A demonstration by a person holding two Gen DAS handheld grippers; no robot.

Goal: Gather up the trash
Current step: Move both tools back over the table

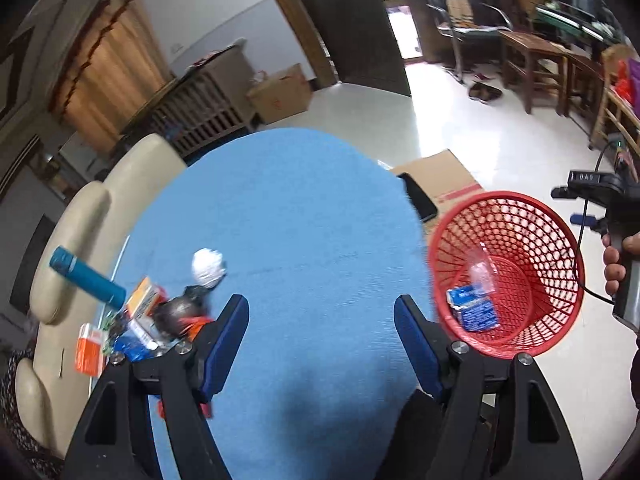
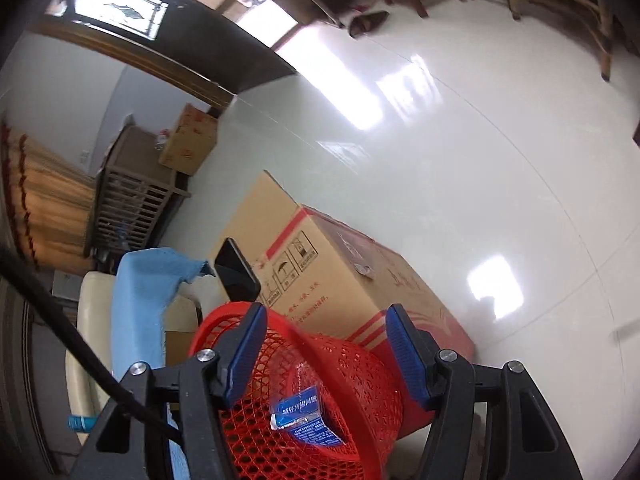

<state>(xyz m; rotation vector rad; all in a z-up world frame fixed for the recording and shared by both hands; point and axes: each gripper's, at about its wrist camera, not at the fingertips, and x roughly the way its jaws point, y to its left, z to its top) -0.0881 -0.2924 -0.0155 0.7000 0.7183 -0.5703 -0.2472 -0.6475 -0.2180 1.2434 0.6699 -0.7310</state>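
Observation:
A red mesh basket (image 1: 556, 264) stands right of the blue-covered table (image 1: 304, 220); a blue wrapper (image 1: 474, 309) and clear plastic (image 1: 482, 272) lie inside. My left gripper (image 1: 321, 317) is open and empty above the blue cloth. A crumpled white paper ball (image 1: 208, 267) lies ahead to its left, beside a heap of wrappers and boxes (image 1: 140, 320). My right gripper (image 2: 325, 350) is open and empty just above the basket (image 2: 360, 364), over the blue wrapper (image 2: 304, 416).
A teal bottle (image 1: 86, 278) lies on the cream sofa (image 1: 72, 248) left of the table. A dark phone (image 2: 236, 272) rests on a large cardboard box (image 2: 340, 280) behind the basket. Chairs and tables stand far across the white tiled floor (image 2: 480, 160).

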